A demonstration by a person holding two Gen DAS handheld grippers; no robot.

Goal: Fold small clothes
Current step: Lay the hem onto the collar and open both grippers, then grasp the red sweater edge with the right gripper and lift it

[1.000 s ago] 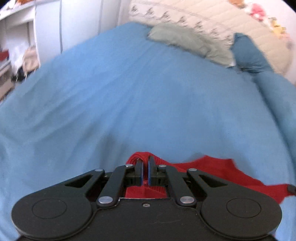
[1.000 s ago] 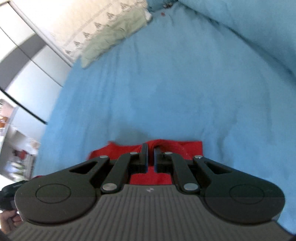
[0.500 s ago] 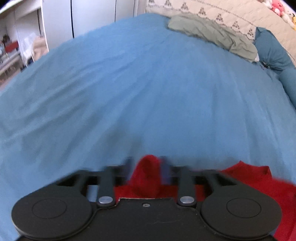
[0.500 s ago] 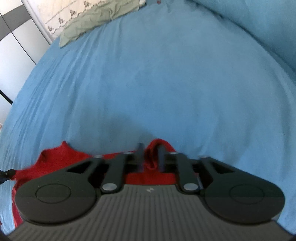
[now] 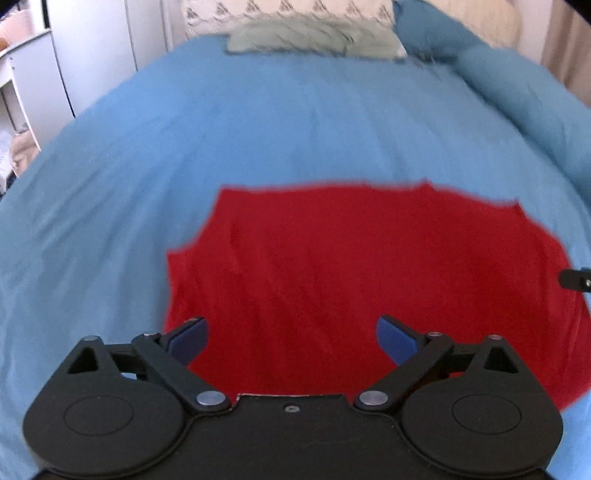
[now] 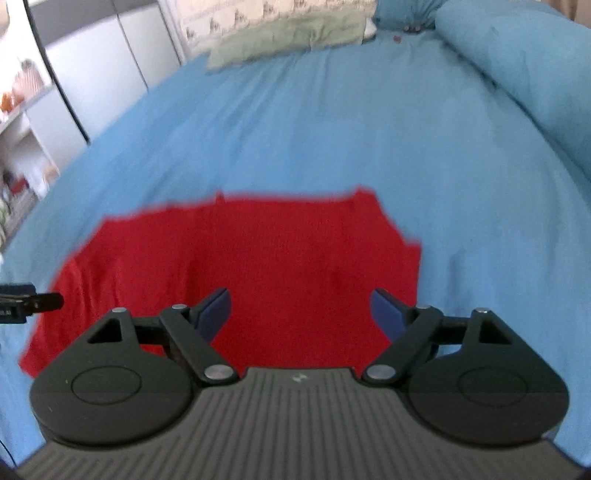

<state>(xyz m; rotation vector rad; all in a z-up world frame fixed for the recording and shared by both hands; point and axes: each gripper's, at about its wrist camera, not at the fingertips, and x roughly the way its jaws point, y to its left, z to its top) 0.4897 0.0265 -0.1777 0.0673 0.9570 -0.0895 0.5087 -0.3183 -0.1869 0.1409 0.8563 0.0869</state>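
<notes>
We see a bed (image 5: 295,122) under a blue sheet, filling most of both views. At its far end lies a grey-green cloth (image 5: 314,38) against a pale patterned headboard (image 5: 284,11). A rolled blue duvet (image 6: 517,66) runs along the right side. To the left stand white wardrobe doors (image 5: 96,48) and white shelves (image 6: 22,110) (their contents too blurred to name). Soft daylight falls evenly over the room.

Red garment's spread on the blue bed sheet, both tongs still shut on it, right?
Not quite. Both wrist views show the left tongs and right tongs wide open above the red garment, gripping nothing. It does lie spread on the blue bed sheet.
</notes>
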